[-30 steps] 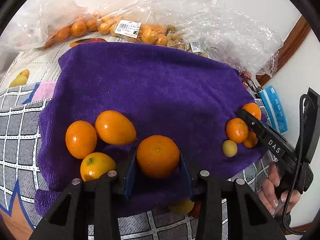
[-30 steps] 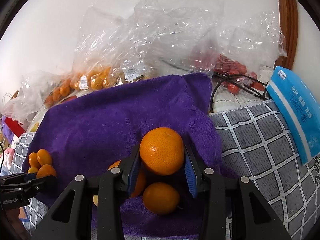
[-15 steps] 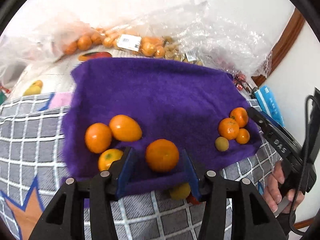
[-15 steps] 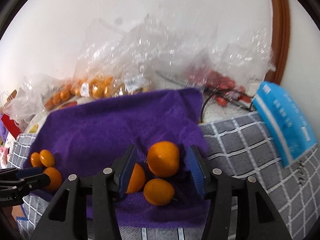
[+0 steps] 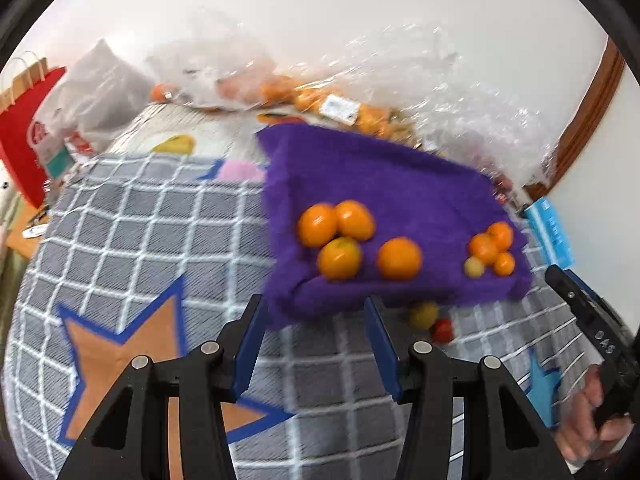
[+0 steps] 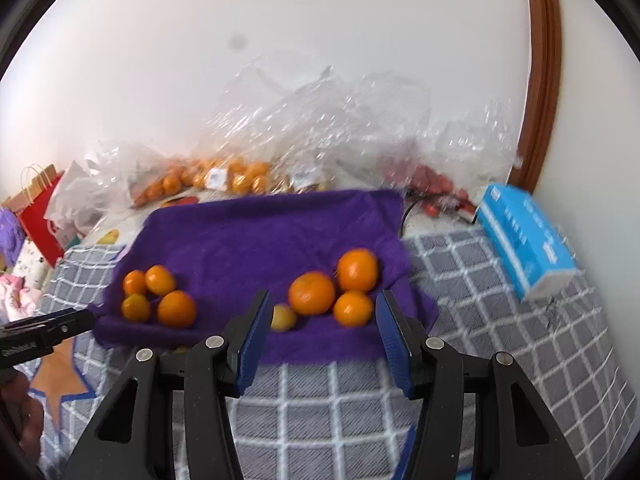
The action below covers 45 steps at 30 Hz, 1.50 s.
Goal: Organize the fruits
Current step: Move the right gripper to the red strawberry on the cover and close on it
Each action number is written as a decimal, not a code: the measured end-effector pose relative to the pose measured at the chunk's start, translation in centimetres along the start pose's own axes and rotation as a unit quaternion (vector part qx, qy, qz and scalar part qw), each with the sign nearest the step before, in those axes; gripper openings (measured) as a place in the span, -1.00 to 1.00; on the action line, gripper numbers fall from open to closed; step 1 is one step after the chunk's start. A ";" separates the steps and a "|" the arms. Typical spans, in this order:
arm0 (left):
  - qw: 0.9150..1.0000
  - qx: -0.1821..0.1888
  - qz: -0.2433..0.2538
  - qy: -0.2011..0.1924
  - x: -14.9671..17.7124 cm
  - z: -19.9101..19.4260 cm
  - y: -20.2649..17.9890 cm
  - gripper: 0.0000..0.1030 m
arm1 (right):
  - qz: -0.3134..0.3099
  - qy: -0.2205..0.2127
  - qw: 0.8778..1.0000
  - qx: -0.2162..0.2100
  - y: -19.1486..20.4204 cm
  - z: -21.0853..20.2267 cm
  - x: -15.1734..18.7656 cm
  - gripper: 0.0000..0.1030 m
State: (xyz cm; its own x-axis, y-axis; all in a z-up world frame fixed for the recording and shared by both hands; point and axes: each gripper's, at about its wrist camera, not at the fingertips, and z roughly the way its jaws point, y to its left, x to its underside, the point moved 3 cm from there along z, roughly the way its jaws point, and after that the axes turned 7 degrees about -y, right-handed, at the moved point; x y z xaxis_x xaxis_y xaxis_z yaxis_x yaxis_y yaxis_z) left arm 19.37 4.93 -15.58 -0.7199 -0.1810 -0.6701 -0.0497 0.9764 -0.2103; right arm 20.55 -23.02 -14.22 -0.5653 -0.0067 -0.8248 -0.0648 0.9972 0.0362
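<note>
Purple towel [image 6: 256, 236]: spread on the grey checked blanket [image 6: 500, 340].
Left hand-held gripper [image 5: 316, 344]: spread wide, empty, low over blanket; four oranges [image 5: 340, 236] ahead.
Right hand-held gripper [image 6: 320, 340]: spread wide, empty; three oranges [image 6: 336, 288] just beyond its fingertips.

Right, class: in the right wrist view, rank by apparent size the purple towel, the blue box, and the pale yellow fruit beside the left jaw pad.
1. purple towel, clearly the largest.
2. blue box.
3. pale yellow fruit, smallest, though the jaws partly hide it.
</note>
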 end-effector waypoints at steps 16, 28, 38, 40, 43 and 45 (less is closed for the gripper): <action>0.999 -0.040 -0.001 -0.012 4.9 1.3 6.2 -0.09 | -0.030 0.058 0.996 -0.066 7.5 3.0 6.9 -0.16; 0.997 -0.059 0.018 -0.047 5.4 1.3 5.9 -0.09 | -0.043 0.067 0.996 -0.041 8.9 5.4 7.9 -0.34; 0.997 -0.058 0.023 -0.045 5.5 1.5 5.6 -0.02 | -0.049 0.063 0.997 -0.025 8.7 5.2 8.0 -0.52; 0.998 -0.048 0.015 -0.047 5.5 1.4 5.7 -0.02 | -0.045 0.061 0.997 -0.026 8.6 5.1 8.0 -0.52; 0.998 -0.035 0.006 -0.050 5.5 1.2 6.1 -0.02 | -0.040 0.053 0.998 -0.024 8.3 4.6 8.0 -0.52; 0.998 -0.027 0.001 -0.052 5.5 1.1 6.3 -0.02 | -0.037 0.046 0.998 -0.025 7.9 4.0 8.1 -0.51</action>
State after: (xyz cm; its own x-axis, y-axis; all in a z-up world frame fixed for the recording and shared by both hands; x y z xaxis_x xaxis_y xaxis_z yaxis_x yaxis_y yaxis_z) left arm 15.85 9.93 -21.41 -0.6447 -0.1867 -0.7413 -0.0868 0.9813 -0.1716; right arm 18.77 -14.86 -22.87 -0.6303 -0.0885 -0.7713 -0.1490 0.9888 0.0083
